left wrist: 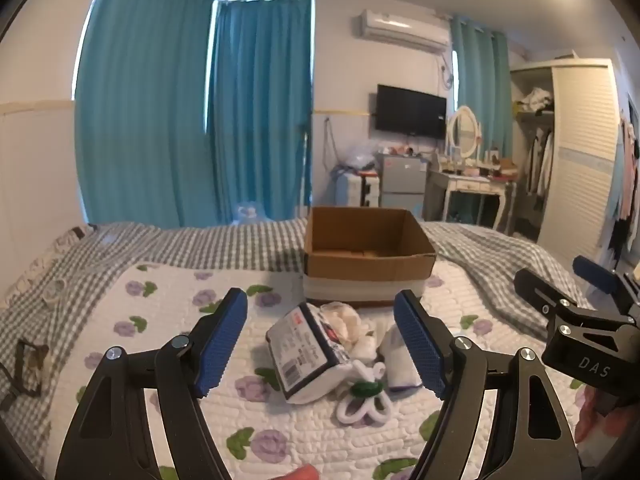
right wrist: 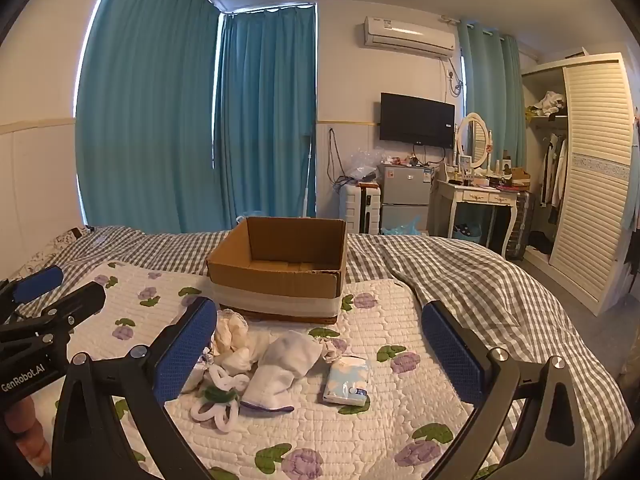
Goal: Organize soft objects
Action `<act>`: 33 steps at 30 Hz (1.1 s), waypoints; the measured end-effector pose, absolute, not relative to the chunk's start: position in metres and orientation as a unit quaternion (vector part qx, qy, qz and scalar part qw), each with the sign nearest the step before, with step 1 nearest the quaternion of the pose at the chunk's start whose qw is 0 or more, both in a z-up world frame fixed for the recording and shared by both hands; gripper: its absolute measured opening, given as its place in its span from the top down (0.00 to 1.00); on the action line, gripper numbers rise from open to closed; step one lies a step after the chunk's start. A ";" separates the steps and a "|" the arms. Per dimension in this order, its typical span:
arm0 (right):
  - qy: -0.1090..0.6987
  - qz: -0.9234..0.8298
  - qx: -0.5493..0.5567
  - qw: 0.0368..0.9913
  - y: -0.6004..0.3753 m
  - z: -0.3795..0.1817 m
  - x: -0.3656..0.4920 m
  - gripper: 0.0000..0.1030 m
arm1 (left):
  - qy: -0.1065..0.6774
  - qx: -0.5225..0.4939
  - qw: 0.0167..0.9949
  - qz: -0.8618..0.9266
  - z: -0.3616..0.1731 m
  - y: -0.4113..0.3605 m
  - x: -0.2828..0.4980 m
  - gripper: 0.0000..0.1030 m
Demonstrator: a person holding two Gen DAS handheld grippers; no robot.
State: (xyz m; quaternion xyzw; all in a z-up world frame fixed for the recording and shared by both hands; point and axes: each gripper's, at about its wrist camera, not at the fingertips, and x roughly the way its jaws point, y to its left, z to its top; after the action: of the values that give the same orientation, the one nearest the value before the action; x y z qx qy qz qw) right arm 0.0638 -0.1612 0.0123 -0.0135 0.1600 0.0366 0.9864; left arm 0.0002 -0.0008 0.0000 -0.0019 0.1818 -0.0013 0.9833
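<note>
Basically a small pile of soft objects sits on the floral quilt (right wrist: 400,312) of the bed, just in front of an open cardboard box (right wrist: 280,268), which looks empty and is likely the drop spot. In the right wrist view the pile centre is a white sock (right wrist: 280,368) with a purple-trimmed cuff; at its 3 o'clock lies a blue tissue pack (right wrist: 347,382), apart from it; at 9 o'clock a white-and-green scrunchie (right wrist: 218,398); at 10 o'clock crumpled cream cloths (right wrist: 232,336). The box is at 12 o'clock of the pile, near but not touching as far as I can tell. In the left wrist view a wrapped white pack with a barcode label (left wrist: 304,356) lies tilted against the pile, the scrunchie touching its near corner.

Left hand-held gripper (left wrist: 320,344) hovers above the pile, jaws wide, holding nothing, the labelled pack framed between them, so probably lined up for a first pick. Right hand-held gripper (right wrist: 320,352) also wide and empty, straddling sock and tissue pack. Nothing is boxed yet. Beyond: checked duvet (right wrist: 460,264), teal curtains (right wrist: 160,120), wardrobe (right wrist: 592,168).
</note>
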 end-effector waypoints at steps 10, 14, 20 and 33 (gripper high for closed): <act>0.161 0.038 -0.011 0.986 -0.162 0.012 0.065 0.00 | 0.181 -0.020 0.983 -0.001 -0.001 0.004 -0.001 0.25; 0.160 0.037 -0.010 0.986 -0.162 0.012 0.063 0.00 | 0.180 -0.017 0.983 -0.003 -0.001 0.007 -0.002 0.25; 0.161 0.038 -0.010 0.986 -0.161 0.012 0.064 0.00 | 0.180 -0.016 0.984 -0.002 0.002 0.004 0.000 0.25; 0.162 0.038 -0.009 0.986 -0.161 0.012 0.064 0.00 | 0.179 -0.012 0.984 0.000 0.003 0.005 0.000 0.25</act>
State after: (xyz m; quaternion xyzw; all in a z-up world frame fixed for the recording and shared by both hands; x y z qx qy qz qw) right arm 0.0639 -0.1610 0.0118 -0.0095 0.1616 0.0384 0.9861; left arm -0.0001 0.0054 0.0032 -0.0123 0.1794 -0.0004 0.9837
